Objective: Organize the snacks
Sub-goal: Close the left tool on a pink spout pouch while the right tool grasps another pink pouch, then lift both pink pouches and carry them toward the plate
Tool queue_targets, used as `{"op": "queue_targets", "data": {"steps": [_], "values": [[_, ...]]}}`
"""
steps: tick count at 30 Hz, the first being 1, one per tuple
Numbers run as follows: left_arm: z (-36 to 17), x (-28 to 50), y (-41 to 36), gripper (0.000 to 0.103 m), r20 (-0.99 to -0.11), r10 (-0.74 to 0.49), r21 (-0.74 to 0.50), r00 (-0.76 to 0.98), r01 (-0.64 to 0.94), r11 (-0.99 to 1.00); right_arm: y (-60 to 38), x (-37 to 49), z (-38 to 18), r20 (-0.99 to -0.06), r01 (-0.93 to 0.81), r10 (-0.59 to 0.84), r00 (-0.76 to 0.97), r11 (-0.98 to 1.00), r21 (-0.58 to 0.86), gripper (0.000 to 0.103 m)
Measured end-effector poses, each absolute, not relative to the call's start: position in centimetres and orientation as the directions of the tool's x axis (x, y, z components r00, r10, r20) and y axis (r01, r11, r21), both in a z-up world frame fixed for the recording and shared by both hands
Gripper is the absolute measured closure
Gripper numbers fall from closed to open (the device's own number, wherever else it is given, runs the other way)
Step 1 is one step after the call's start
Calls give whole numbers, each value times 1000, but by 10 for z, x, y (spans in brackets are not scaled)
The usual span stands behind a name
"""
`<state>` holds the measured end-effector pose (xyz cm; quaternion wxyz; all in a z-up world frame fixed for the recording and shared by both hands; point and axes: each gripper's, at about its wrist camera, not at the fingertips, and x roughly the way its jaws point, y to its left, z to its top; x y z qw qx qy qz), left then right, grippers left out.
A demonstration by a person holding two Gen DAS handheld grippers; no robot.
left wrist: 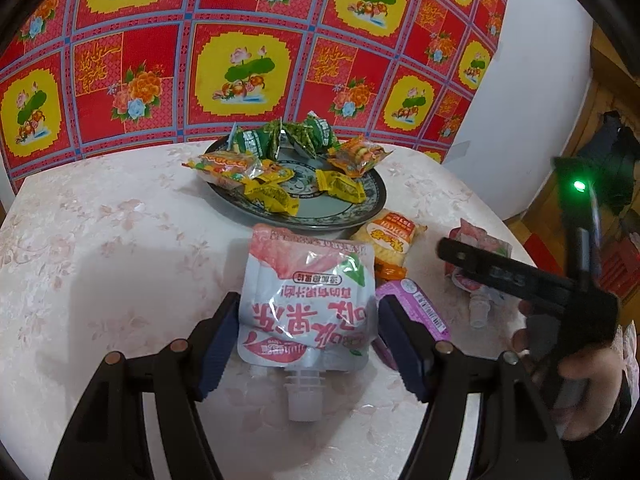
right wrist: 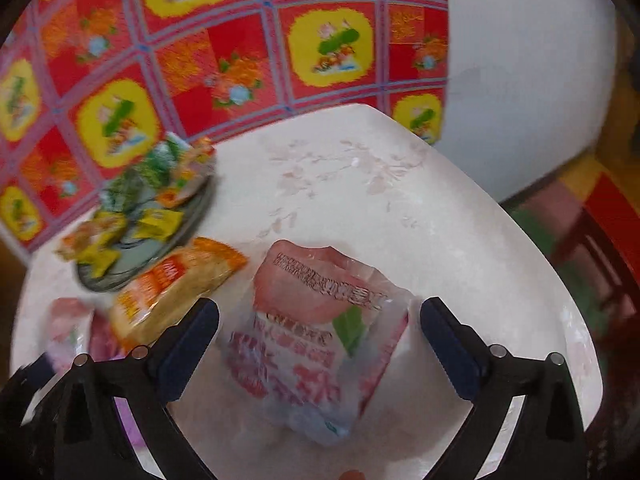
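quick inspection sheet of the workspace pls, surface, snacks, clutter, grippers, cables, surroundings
surface: round table under a pale floral cloth
job's things: plate holding small green, orange and yellow packets; near jelly pouch, second jelly pouch, yellow-orange snack bag and purple pack on the cloth
clutter: nothing seen
grippers: left gripper pads against the near jelly pouch's sides; right gripper open, straddling the second jelly pouch, pads clear
cables: nothing seen
surroundings: red and yellow flowered cloth behind the table, white wall
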<state>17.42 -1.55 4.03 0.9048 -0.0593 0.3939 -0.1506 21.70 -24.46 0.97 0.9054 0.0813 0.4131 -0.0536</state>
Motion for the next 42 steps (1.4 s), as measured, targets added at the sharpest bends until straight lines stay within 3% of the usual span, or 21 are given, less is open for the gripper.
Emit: {"op": "queue_targets", "data": {"steps": [2,4,8,10,11,15,20,21,23,26,27,35,42], "values": [[41,173,-15,30,-690,-324,-228,647,231,946,-244,221,11,-760,175,-42,648,980,95,2],[41,173,-14,30,-692,-325,-228,645,232,946,-246,217,13,-741,150,-9,672,981,124,19],[41,173,-15,30,-691,-325,-228,646,231,946,-240,210,15,-730,-88,166,663,986,144,22],[41,172,-15,32,-690,-325,-227,647,233,945,-236,202,15,-735,-212,234,636,969,125,22],[43,171,-15,42,-685,-325,-222,652,238,946,-235,199,15,-738,-270,260,622,957,109,22],[46,165,-17,59,-662,-333,-212,671,258,943,-236,195,16,-757,-389,297,583,919,61,22],[45,167,-16,58,-669,-336,-222,662,253,942,-236,178,20,-757,-323,173,630,945,-54,14],[44,168,-16,56,-674,-329,-220,662,245,944,-236,175,21,-758,-317,153,634,946,-74,14],[45,168,-15,41,-672,-319,-214,668,237,948,-236,168,21,-758,-311,133,638,946,-95,14],[49,162,-18,40,-643,-331,-201,691,265,943,-241,169,21,-758,-306,166,630,951,-47,16],[50,160,-22,40,-639,-337,-189,692,283,940,-243,170,21,-757,-306,181,628,952,-26,28],[43,175,-38,29,-729,-203,-84,653,208,974,-237,168,21,-724,-339,208,658,940,-38,28],[47,183,-48,20,-768,-200,-88,609,209,974,-236,166,12,-699,-341,207,685,938,-57,26]]}}
